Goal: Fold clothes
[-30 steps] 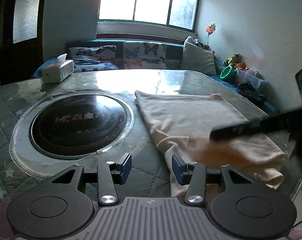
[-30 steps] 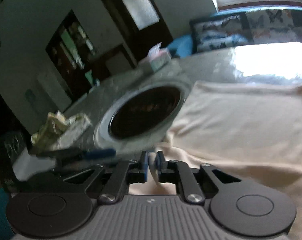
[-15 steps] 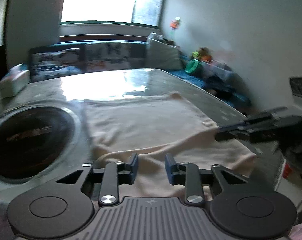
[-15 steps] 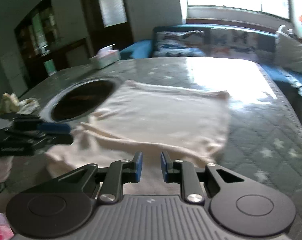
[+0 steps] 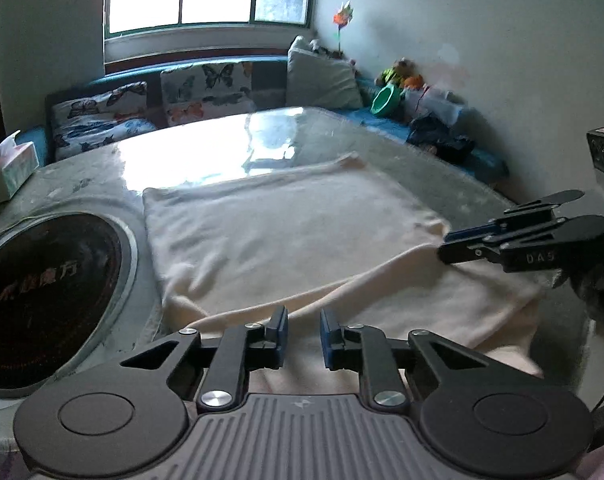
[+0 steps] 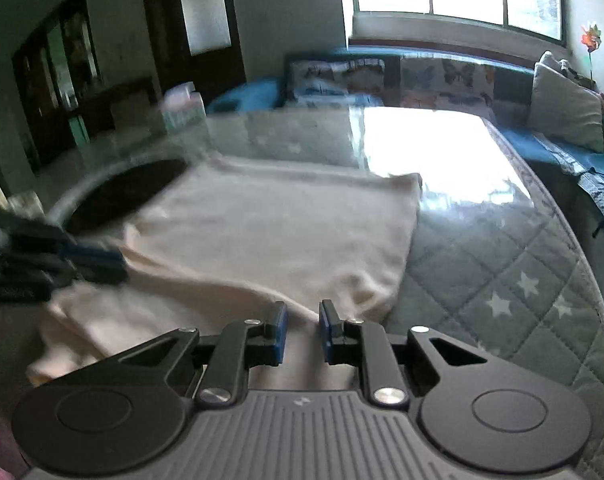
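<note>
A cream garment [image 5: 282, 224] lies flat on the quilted table [image 5: 401, 152], its near part doubled over into a long fold edge. My left gripper [image 5: 303, 332] sits at the left end of that edge. Its jaws are closing with the cloth between them, and a gap still shows beside the pads. My right gripper [image 6: 302, 332] is at the right end, jaws closing on a raised ridge of the garment [image 6: 270, 232]. Each gripper shows in the other's view: the right gripper [image 5: 445, 250] at the cloth's right side, the left gripper [image 6: 98, 262] blurred at the left.
A round black hob [image 5: 42, 280] is set into the table left of the garment. A tissue box [image 5: 10, 168] stands at the far left. Behind the table runs a sofa with butterfly cushions [image 5: 202, 92] and a green bowl [image 5: 385, 98]. The table edge [image 6: 581, 264] drops off on the right.
Both grippers have come down to the garment's near fold, the left swinging right off the hob side. The left jaws have narrowed. The right let go of its earlier pinch.
</note>
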